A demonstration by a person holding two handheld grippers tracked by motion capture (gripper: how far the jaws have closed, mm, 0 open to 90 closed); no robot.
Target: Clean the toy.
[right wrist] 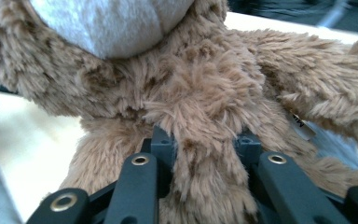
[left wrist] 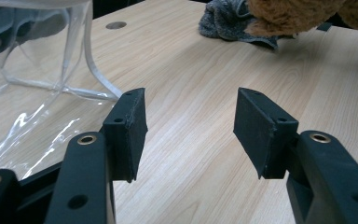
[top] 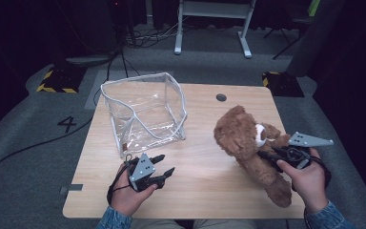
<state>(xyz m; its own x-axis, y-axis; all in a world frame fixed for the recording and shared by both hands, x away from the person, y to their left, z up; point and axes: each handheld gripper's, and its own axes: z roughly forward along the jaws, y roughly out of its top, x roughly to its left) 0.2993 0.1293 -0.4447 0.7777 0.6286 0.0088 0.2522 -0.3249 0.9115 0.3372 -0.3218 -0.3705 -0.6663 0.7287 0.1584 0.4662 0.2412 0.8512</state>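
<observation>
Right hand-held gripper (top: 269, 155) is clamped on the brown teddy bear (top: 248, 143); the right gripper view shows plush (right wrist: 200, 140) pinched between both jaws, which stand partly open around the bunched fur. The grip looks to be on the bear's middle or a limb, hard to say which.

The bear is at the right side of the bench (top: 205, 191), head toward the far-left, legs trailing near-right toward the person's right hand (top: 307, 183). So its long axis runs diagonally, far-left to near-right.

Key relation: the clear plastic bag (top: 145, 112) stands open-topped at the far-left of the bench, well apart from the bear. From the right hand-held gripper it lies to the left and slightly farther. The bear likely has to travel left across the bench, be raised over the white-trimmed rim, then go down, head end leading.

Left hand-held gripper (top: 164, 169) sits near-left, just in front of the bag's near wall, jaws wide apart and holding nothing; the left gripper view shows bare wood between its pads (left wrist: 130, 126). It is much the nearer one to the bag, well placed to steady the rim.

Risk: the soft bag may tip or collapse if the bear catches the rim.
</observation>
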